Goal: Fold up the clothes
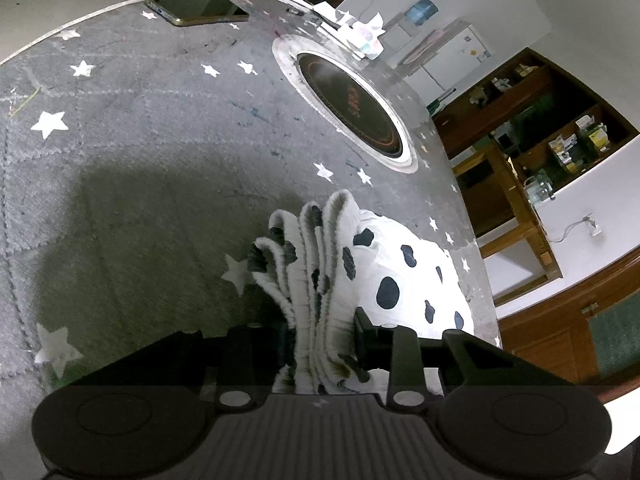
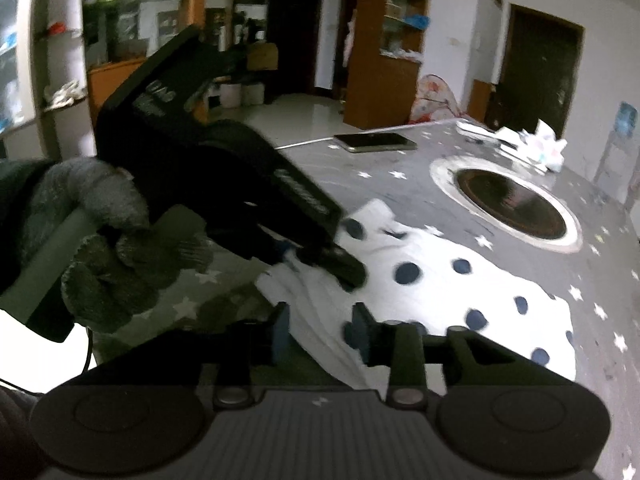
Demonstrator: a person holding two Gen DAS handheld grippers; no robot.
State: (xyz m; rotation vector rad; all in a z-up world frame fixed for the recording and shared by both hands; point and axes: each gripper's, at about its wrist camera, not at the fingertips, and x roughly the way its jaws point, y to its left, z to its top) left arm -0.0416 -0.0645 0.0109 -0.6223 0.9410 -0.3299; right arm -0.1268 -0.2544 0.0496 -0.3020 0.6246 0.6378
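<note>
While the left claw (image 1: pixel 324 344) is clenched on the bunched edge of a white garment (image 1: pixel 404 280) with dark spots, the rest of that cloth lies on the star-patterned desk (image 1: pixel 140 152) ahead and to its right. The gloved hand (image 2: pixel 100 240) grips its handle. The right claw (image 2: pixel 320 330) hovers released just above the same cloth, beside the left claw's fingers.

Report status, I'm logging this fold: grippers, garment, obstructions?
Left gripper shut on spotted garment, bunched edge. Right gripper open over the cloth. Phone far off, not in the way.
</note>
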